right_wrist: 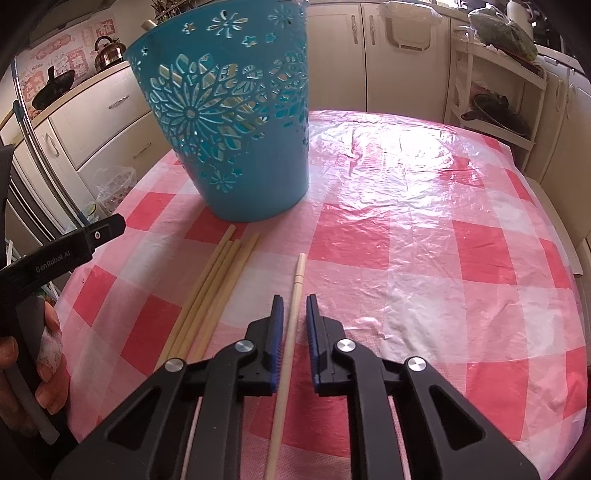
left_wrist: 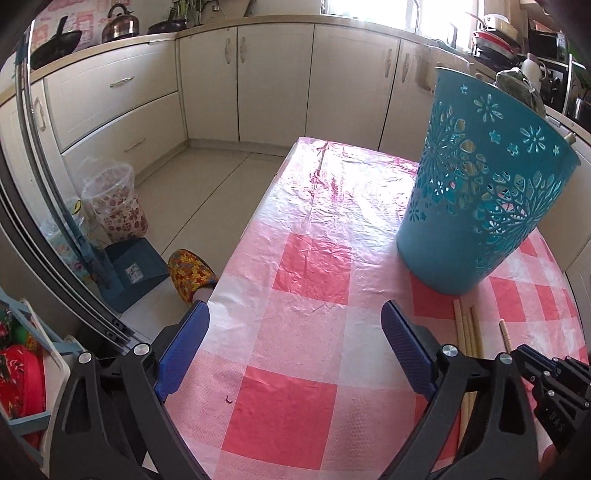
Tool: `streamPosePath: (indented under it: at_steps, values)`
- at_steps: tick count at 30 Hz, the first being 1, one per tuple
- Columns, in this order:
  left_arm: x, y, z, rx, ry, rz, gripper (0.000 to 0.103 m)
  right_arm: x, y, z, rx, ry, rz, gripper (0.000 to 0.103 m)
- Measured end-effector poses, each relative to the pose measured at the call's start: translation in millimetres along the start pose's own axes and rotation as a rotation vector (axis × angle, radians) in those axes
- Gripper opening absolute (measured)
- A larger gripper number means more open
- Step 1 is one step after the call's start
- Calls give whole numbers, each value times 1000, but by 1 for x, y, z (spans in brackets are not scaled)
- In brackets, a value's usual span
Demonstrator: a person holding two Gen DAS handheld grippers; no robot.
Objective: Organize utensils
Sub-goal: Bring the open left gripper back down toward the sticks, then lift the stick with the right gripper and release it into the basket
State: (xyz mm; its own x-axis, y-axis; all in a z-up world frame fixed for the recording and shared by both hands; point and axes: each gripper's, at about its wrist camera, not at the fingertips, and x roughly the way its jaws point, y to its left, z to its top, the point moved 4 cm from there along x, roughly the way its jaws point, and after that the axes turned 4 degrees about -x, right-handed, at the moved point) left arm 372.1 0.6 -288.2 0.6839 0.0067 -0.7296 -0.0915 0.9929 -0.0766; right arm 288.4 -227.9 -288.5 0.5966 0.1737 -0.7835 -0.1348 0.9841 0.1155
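Straddling a single chopstick (right_wrist: 291, 325), the right gripper (right_wrist: 294, 306) sits low over the table (right_wrist: 424, 258). Its jaws are narrow, one blue pad on each side of the stick; small gaps show, so no grip yet. The stick lies flat on the red-and-pink checked cloth, running away from the camera toward the basket (right_wrist: 236, 122).

Just left of it lies a bundle (right_wrist: 210, 299) of more chopsticks, packed side by side and touching, apart from the single stick. Their far tips stop just short of the basket's base.

The left gripper (left_wrist: 295, 350) hangs over bare cloth, jaws wide, nothing between the pads. In its view the bundle and the right gripper show at lower right.

The basket is teal plastic with cut-out flower patterning, upright on the table. Pale sticks are visible through the holes; count unclear.

Beyond: cream cabinets (left_wrist: 273, 81), a kettle (left_wrist: 120, 24) on the counter.
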Motion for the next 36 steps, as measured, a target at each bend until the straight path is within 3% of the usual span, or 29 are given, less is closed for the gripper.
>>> streamPosePath:
  at_steps: [4, 11, 15, 21, 30, 33, 36]
  values:
    - [-2, -7, -2, 33, -6, 1, 91, -1, -4, -1, 10, 9, 1, 7]
    - [0, -5, -1, 23, 8, -3, 91, 2, 8, 0, -98, 36, -66, 7]
    - [1, -5, -1, 20, 16, -5, 91, -1, -4, -1, -4, 36, -6, 6]
    - [2, -4, -2, 11, 26, -10, 91, -31, -21, 4, 129, -18, 176, 6]
    - [5, -4, -2, 14, 38, -6, 92, -109, -17, 68, 217, -237, 398, 6]
    - [6, -4, -2, 14, 38, -5, 92, -130, -6, 106, 203, -336, 418, 6]
    - [6, -4, -2, 13, 38, -6, 92, -139, 6, 152, 179, -433, 382, 6]
